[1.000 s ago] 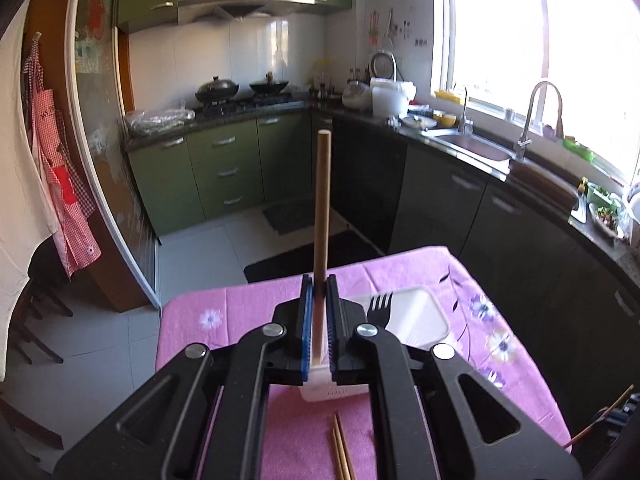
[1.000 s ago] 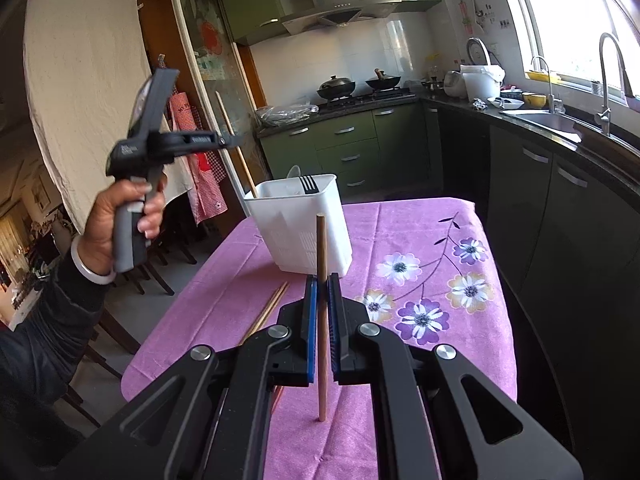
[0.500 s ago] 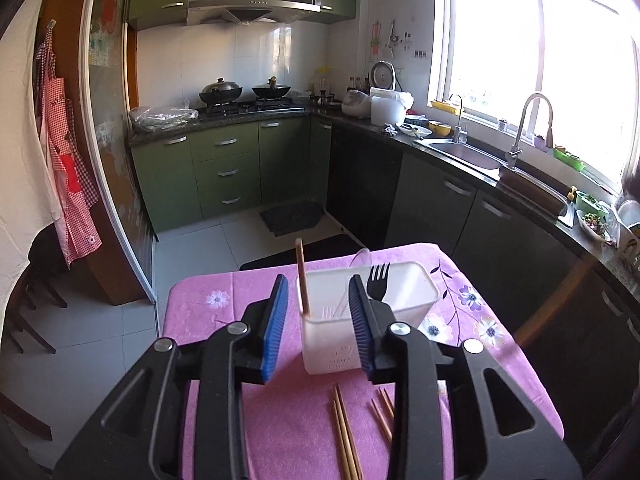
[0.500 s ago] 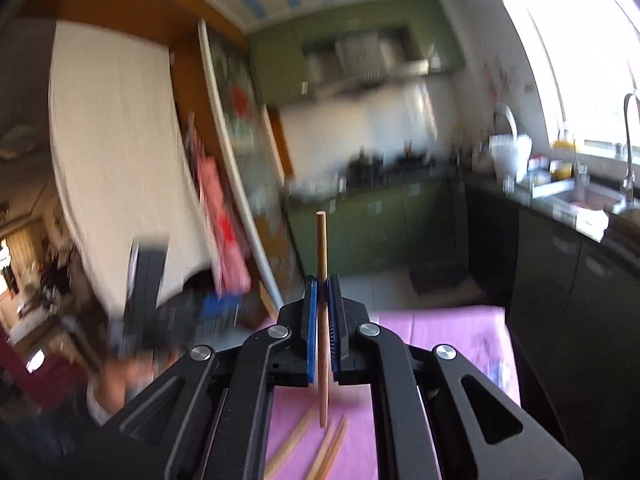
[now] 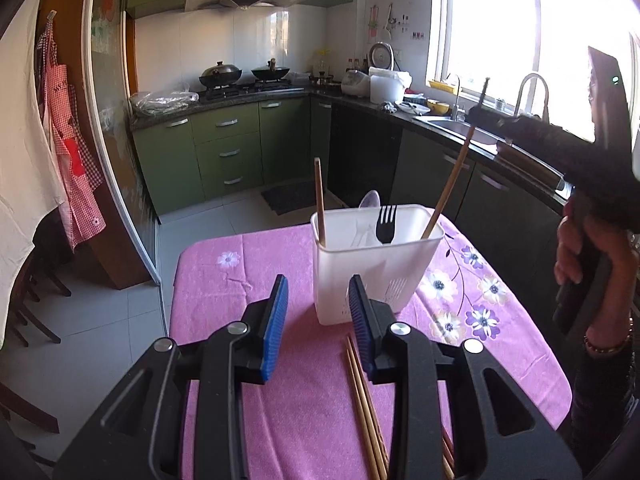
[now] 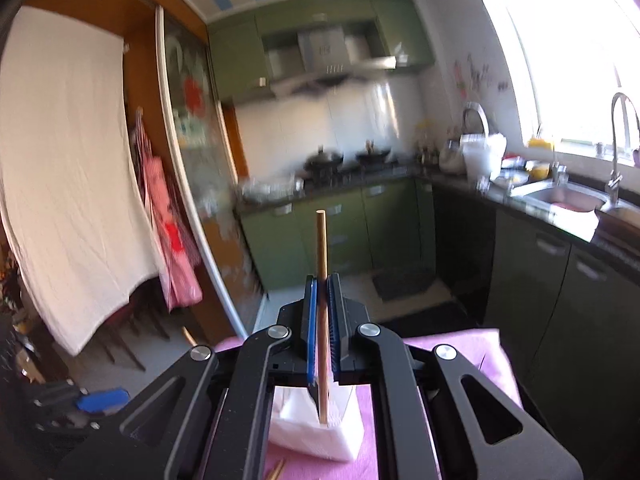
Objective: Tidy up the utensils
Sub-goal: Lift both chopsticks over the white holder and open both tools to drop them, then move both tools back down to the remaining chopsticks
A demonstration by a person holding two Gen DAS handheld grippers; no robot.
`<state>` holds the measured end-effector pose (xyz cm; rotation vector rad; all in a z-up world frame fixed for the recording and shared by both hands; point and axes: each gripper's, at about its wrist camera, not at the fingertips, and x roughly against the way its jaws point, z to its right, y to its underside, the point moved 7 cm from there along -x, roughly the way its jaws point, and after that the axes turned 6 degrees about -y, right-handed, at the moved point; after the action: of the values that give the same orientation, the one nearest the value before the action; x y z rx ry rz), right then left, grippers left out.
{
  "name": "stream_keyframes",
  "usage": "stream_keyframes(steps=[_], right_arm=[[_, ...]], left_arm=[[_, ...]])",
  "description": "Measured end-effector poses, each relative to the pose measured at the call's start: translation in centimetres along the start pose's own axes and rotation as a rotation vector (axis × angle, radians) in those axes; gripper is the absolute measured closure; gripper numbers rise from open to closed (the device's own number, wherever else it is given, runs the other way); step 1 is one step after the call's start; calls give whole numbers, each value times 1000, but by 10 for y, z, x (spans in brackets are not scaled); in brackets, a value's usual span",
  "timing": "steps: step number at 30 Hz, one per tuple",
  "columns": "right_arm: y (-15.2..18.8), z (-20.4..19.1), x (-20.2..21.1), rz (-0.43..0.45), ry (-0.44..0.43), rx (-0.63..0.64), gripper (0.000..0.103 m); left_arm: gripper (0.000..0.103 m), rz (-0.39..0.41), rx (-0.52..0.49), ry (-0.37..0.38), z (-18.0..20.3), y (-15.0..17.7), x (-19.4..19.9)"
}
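Chopstick (image 6: 321, 280) clamped upright in the right tool (image 6: 321, 316), pads squeezed tight on its middle so the lower tip hangs free, and that tip sits right over the white holder (image 5: 376, 268). From the left wrist view the stick slants down to the holder's far right corner; whether it has gone below the rim there is hard to tell. Held by the middle like this, it can be steered in end first, which looks like the point of the grip.

Left tool (image 5: 318, 316) now: jaws apart, nothing between them, hovering low over the pink tabletop (image 5: 224, 280) just in front of the holder. One chopstick (image 5: 320, 204) stands in the holder's left corner, leaning on the wall, with a black fork (image 5: 386, 224) and what looks like a pale spoon beside it. Standing them on end keeps handles reachable.

More loose chopsticks (image 5: 366, 408) lie flat on the cloth under the left tool's right finger, so I'd judge that open tool is lined up to collect one next.
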<state>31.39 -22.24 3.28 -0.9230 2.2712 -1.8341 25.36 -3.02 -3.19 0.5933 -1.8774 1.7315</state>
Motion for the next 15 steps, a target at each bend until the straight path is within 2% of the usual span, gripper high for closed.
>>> stream_keyframes(steps=[4, 7, 12, 15], right_arm=[[24, -1, -23, -74, -4, 17, 95], [26, -4, -17, -72, -11, 35, 95], [29, -12, 37, -13, -32, 48, 93], [53, -9, 69, -39, -35, 49, 92]], left_arm=[[73, -34, -2, 22, 3, 9, -6], [73, -56, -16, 33, 10, 14, -9], [73, -130, -40, 75, 26, 32, -19], [73, -210, -43, 94, 34, 49, -35]])
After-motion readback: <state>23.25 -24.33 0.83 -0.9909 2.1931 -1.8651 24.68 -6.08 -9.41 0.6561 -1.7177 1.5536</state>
